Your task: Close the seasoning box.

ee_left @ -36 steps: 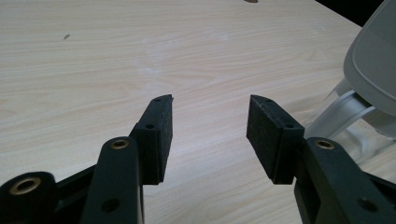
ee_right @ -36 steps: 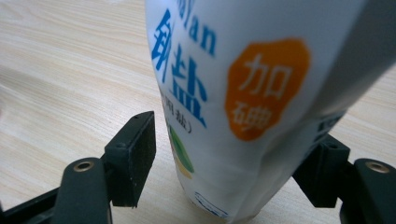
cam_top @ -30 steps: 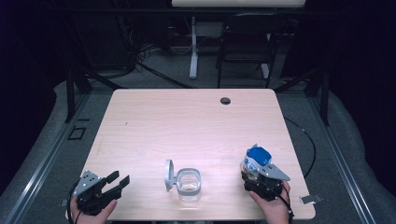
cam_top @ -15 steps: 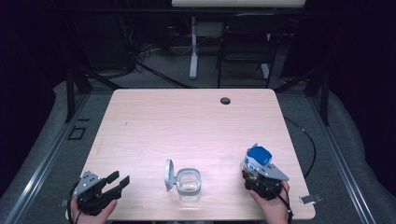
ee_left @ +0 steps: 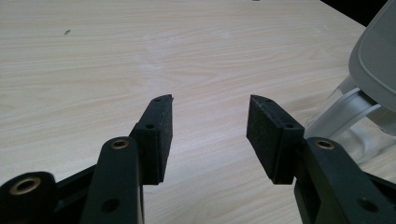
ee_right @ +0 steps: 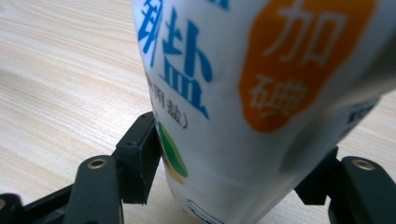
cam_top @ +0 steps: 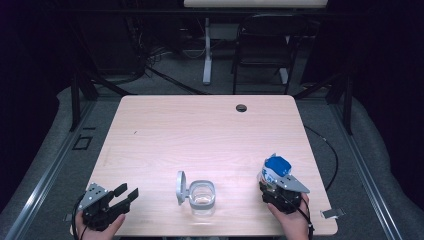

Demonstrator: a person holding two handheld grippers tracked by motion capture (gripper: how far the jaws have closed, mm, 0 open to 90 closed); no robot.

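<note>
A white salt bag [cam_top: 276,167] with a blue top and blue and orange print stands upright near the table's front right corner. My right gripper [cam_top: 272,182] is shut on its lower part; its jaws have just been closing, and in the right gripper view the bag [ee_right: 243,93] sits pressed between both pads. A clear plastic container [cam_top: 202,196] stands at the front middle, its grey hinged lid [cam_top: 181,187] swung up on the left. At the front left corner, my left gripper [cam_top: 127,194] is open and holds nothing [ee_left: 210,126]. The container [ee_left: 345,116] lies just to its right.
The light wooden table [cam_top: 200,135] has a dark cable hole [cam_top: 241,108] near its far edge. A small silver piece [cam_top: 332,213] lies at the front right edge. A chair [cam_top: 272,50] and desk legs stand on the floor beyond.
</note>
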